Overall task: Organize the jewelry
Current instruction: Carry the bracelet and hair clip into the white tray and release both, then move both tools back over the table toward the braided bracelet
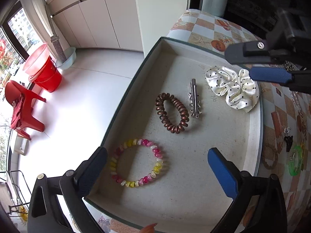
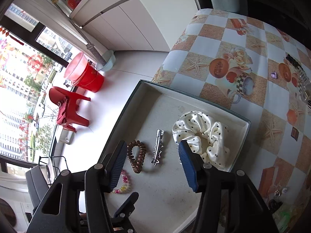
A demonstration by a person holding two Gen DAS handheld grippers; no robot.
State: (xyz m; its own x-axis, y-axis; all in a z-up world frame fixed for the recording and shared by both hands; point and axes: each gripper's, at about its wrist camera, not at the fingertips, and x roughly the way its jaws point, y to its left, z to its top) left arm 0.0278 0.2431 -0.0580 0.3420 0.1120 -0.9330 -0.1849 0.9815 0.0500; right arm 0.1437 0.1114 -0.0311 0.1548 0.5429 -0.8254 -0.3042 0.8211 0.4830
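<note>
An open grey box (image 1: pixel 259 116) (image 2: pixel 246 124) lies on the checked tablecloth. In it lie a pink-and-yellow coil hair tie (image 1: pixel 139 163) (image 2: pixel 124 184), a brown coil hair tie (image 1: pixel 172 112) (image 2: pixel 136 155), a silver hair clip (image 1: pixel 194 101) (image 2: pixel 157 147) and a white dotted scrunchie (image 1: pixel 233 87) (image 2: pixel 202 136). My left gripper (image 1: pixel 155 165) is open and empty above the pink-and-yellow tie. My right gripper (image 2: pixel 151 159) (image 1: pixel 245 64) is open and empty above the clip, next to the scrunchie.
More jewelry lies on the cloth right of the box: a green bangle (image 1: pixel 295 163), a dark pendant (image 1: pixel 288 139), a chain (image 1: pixel 297 103), a purple stone (image 2: pixel 274 75) and a bracelet (image 2: pixel 303 81). The table edge drops to the floor on the left, near a red stool (image 1: pixel 21 106) and bucket (image 1: pixel 44 71).
</note>
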